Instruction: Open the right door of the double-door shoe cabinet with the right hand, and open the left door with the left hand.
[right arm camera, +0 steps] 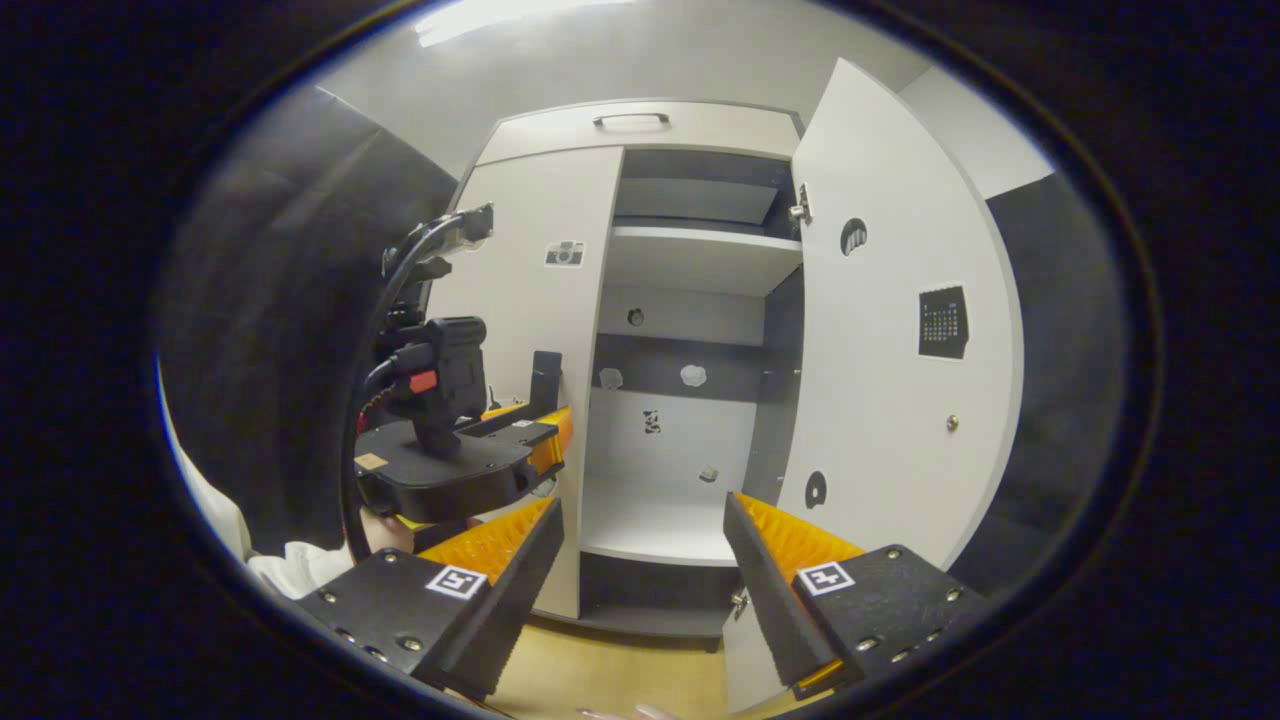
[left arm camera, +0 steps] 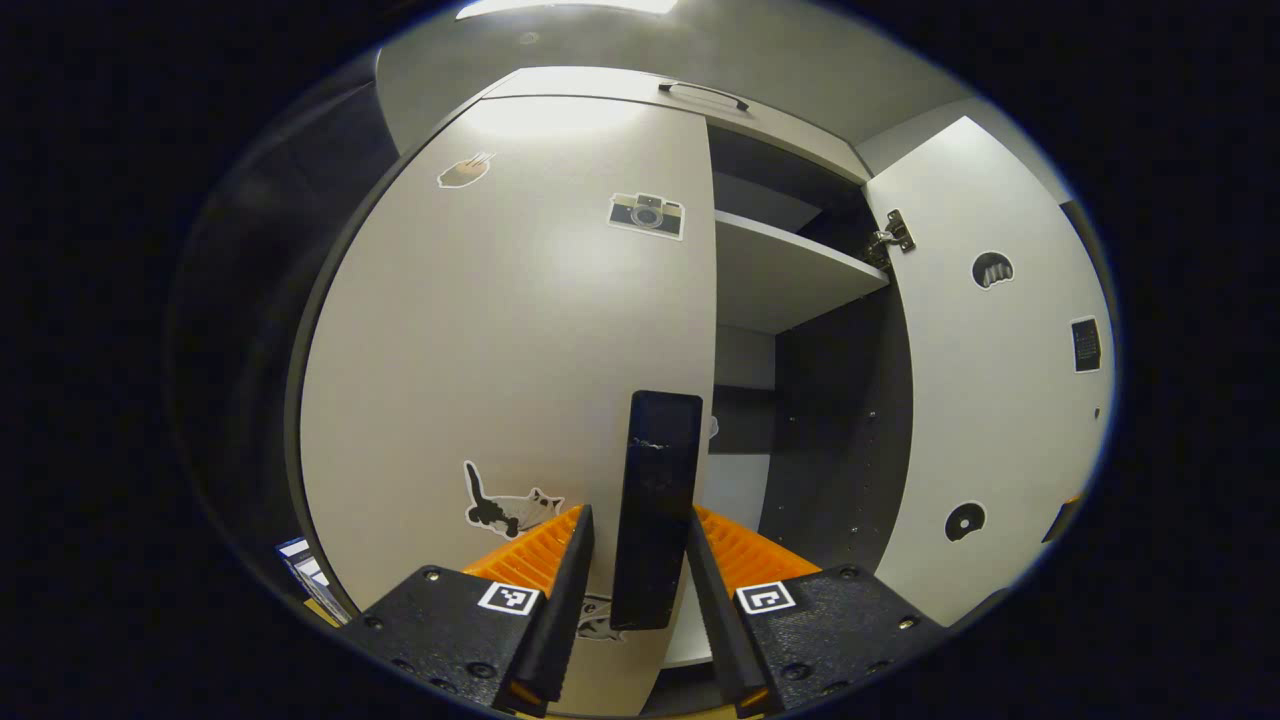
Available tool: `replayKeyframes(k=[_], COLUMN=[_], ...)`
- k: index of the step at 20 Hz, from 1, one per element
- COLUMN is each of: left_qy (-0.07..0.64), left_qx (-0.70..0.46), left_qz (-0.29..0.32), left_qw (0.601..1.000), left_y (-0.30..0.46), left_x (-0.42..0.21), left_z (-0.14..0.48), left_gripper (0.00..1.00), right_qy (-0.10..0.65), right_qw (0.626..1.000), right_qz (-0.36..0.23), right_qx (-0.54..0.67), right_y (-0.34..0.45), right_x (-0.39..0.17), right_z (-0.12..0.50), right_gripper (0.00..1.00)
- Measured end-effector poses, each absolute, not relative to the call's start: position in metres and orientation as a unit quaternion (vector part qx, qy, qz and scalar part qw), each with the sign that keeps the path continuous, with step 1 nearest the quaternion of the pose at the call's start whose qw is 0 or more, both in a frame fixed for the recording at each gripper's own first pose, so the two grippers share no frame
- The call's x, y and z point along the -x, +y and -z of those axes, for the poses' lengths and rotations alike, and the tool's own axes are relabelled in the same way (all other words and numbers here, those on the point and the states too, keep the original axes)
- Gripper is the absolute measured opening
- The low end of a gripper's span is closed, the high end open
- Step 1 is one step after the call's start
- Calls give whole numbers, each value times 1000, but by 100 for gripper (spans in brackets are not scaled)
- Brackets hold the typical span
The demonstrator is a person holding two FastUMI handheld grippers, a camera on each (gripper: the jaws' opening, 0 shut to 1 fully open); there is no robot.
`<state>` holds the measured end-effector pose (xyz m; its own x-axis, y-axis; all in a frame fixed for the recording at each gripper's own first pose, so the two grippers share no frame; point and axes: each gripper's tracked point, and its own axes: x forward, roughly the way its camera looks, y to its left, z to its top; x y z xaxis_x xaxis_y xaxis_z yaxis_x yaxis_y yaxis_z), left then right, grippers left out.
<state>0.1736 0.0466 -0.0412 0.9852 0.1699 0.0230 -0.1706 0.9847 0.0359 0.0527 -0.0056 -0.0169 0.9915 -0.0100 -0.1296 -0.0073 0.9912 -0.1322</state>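
A: Cabinet (right arm camera: 640,130) first: the double-door shoe cabinet stands straight ahead of both sets of jaws. Its right door (right arm camera: 890,330) is swung wide, off to the right of the right gripper (right arm camera: 640,560), whose jaws stand apart with nothing between them.

B: And the left door (left arm camera: 500,350)?

A: Closed or nearly so, directly beyond the left gripper (left arm camera: 640,570). Its black handle (left arm camera: 655,505) stands upright between that gripper's jaws, at the door's free edge.

B: Clamped?

A: I can't tell. The fingers flank the handle closely, but a sliver of gap seems to show on each side.

B: So what goes wrong?

A: Biggest risk, I think: pulling before the fingers bite, so the smooth handle slides out and the door stays put. Next, pulling straight back rather than along the hinge's arc could twist the handle against the pads and break the hold.

B: Anything smaller?

A: In the right gripper view, the left gripper (right arm camera: 450,470) sits just ahead-left of the right jaws; the opening door may sweep toward them.
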Motion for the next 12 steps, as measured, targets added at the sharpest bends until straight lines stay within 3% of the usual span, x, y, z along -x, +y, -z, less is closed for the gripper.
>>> replayKeyframes(k=[1, 2, 5, 12], left_qy=[-6, -10, -7, 13], left_qx=[-17, -21, -30, -37], left_qz=[-88, -94, -107, -85], left_qw=[996, 995, 994, 996], left_y=[45, 44, 47, 45], left_x=[-173, -172, -176, -172], left_z=[43, 41, 42, 43], left_gripper=[55, 39, 37, 22], right_qy=[65, 65, 65, 63], right_qw=[996, 995, 995, 996], right_qz=[-1, -4, -7, -16], right_qx=[69, 69, 69, 61], right_y=[-7, -8, -13, -20], right_x=[-53, -52, -50, -45], right_z=[16, 16, 14, 11], right_gripper=[97, 97, 97, 97])
